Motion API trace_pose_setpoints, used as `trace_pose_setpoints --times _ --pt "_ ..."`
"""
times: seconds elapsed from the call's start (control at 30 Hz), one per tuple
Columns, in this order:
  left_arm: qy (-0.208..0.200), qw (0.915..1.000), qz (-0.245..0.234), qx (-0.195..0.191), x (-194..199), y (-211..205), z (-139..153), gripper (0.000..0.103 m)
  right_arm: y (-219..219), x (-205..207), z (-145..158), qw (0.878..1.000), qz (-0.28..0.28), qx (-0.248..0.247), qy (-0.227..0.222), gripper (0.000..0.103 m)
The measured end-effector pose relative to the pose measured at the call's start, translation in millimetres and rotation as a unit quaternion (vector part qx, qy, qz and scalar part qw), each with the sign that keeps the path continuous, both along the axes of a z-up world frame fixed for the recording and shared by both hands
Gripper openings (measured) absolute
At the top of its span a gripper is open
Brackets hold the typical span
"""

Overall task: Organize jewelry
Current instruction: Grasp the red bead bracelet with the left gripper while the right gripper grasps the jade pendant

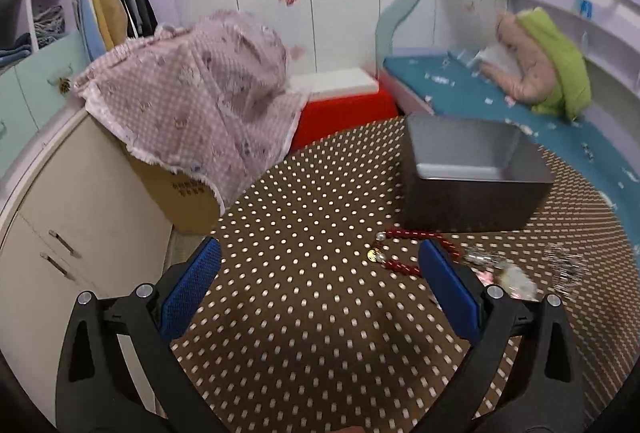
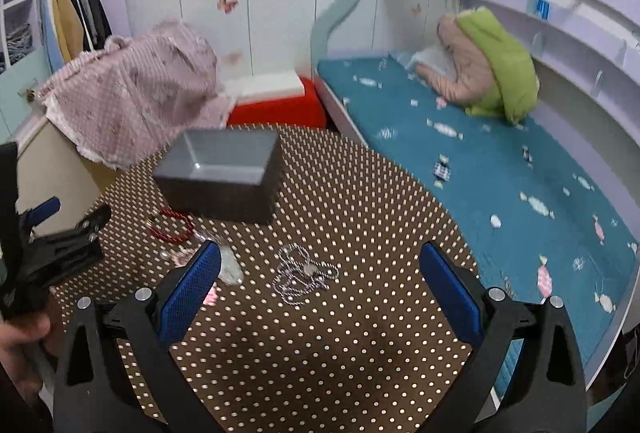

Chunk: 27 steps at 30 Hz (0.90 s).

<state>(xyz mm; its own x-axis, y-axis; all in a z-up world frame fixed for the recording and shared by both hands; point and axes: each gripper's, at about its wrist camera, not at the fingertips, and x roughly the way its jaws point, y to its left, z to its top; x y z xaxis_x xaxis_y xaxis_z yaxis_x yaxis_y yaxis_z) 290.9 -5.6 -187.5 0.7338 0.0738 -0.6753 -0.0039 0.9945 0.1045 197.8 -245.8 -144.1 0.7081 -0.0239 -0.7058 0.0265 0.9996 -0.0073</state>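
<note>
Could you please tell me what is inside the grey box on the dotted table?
The grey box shows only bare floor inside; the strip behind its near wall is hidden.

A child's bedroom: teal candy-print bed point(image 2: 500, 169) at right, butterfly-decorated wardrobe doors point(image 2: 224, 3) behind, hanging clothes point(image 2: 76, 17) far left.

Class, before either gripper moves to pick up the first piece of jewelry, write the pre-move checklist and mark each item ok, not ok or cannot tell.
1. Left gripper open and empty: ok.
2. Right gripper open and empty: ok.
3. Grey box open on top, nothing seen inside: ok.
4. Red bead bracelet lying free on the dotted tablecloth, beside the box: ok.
5. Silver chain free of knots: cannot tell, it lies bunched.
6. Pale piece by the right gripper's finger identifiable: cannot tell, blurred.
</note>
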Motion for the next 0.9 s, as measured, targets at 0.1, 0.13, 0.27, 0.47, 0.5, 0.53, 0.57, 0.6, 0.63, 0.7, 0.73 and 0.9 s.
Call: trace_pose_setpoints --times 0.1,0.13,0.27,0.47,0.5,0.53,0.57,0.6,0.63,0.7,0.73,0.9 --pt "0.028 0.9996 0.004 0.005 28 -4 -23 0.098 -6 9 -12 1.000 0.000 0.007 0.016 0.095" --pt "0.035 0.9994 0.004 0.006 34 -4 -30 0.098 -7 12 -16 1.000 0.001 0.009 0.022 0.095" --pt "0.071 0.9975 0.001 0.008 56 -7 -56 0.098 -9 21 -26 0.999 0.013 0.019 0.035 0.095" --pt "0.091 0.9956 -0.008 -0.021 69 -2 -71 0.095 16 32 -45 0.995 0.075 0.022 0.057 0.095" --pt "0.092 0.9950 -0.015 -0.036 71 1 -73 0.086 22 35 -49 0.994 0.087 0.021 0.061 0.095" --pt "0.092 0.9944 -0.023 -0.047 71 3 -72 0.082 29 38 -53 0.992 0.104 0.018 0.065 0.095" --pt "0.087 0.9949 -0.029 -0.041 70 1 -72 0.072 33 41 -57 0.991 0.114 0.013 0.067 0.092" --pt "0.085 0.9947 -0.043 -0.040 69 -3 -71 0.060 36 43 -60 0.990 0.121 0.007 0.067 0.089" --pt "0.084 0.9942 -0.053 -0.041 68 -5 -71 0.052 40 47 -65 0.989 0.130 -0.003 0.070 0.079" --pt "0.083 0.9937 -0.065 -0.038 68 -12 -70 0.020 44 55 -72 0.987 0.138 -0.013 0.079 0.065" --pt "0.085 0.9934 -0.067 -0.039 68 -16 -71 0.014 46 59 -75 0.986 0.146 -0.018 0.082 0.061" --pt "0.091 0.9906 -0.079 -0.063 65 -12 -69 0.008 60 60 -78 0.975 0.207 -0.028 0.078 0.055"
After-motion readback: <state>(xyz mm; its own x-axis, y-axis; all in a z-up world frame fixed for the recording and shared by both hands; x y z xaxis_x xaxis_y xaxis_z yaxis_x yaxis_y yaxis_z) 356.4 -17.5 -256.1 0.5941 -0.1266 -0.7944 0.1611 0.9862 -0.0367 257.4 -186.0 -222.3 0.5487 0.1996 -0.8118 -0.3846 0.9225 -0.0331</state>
